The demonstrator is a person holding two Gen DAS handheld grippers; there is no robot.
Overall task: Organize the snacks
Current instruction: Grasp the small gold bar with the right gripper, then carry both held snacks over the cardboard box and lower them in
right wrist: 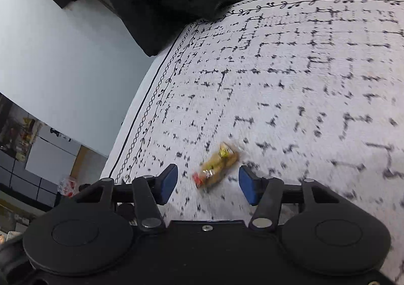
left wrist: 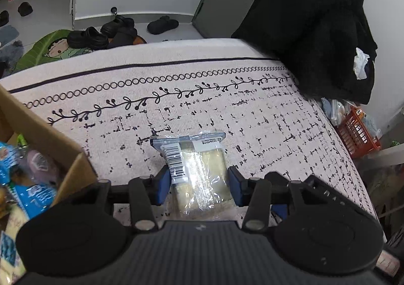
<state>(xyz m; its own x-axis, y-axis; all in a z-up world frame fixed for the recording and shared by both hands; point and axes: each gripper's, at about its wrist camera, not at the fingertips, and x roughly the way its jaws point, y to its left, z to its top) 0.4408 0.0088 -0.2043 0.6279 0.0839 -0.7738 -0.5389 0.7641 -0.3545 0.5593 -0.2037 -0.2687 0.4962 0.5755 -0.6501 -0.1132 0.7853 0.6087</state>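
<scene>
The left hand-held gripper [left wrist: 198, 185] sits spread wide around a clear-wrapped snack pack [left wrist: 194, 169] (barcode up) on the patterned cloth [left wrist: 252, 113]. The right hand-held gripper [right wrist: 207, 185], also spread, has a small yellow snack [right wrist: 218, 165] lying between its fingers, untouched.

On the rug [left wrist: 227, 98], the cardboard box [left wrist: 58, 143] sits left of the wrapped cake [left wrist: 199, 171] between my left fingers [left wrist: 162, 184].

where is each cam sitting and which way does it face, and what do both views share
Left wrist: on the left gripper, facing forward and down at a clear snack pack between its open blue fingers; cardboard box at left.
Right wrist: on the right gripper, facing down at a small yellow-brown snack, blurred, between open fingers.
Shared: the patterned rug, the black garment, the red basket.
</scene>
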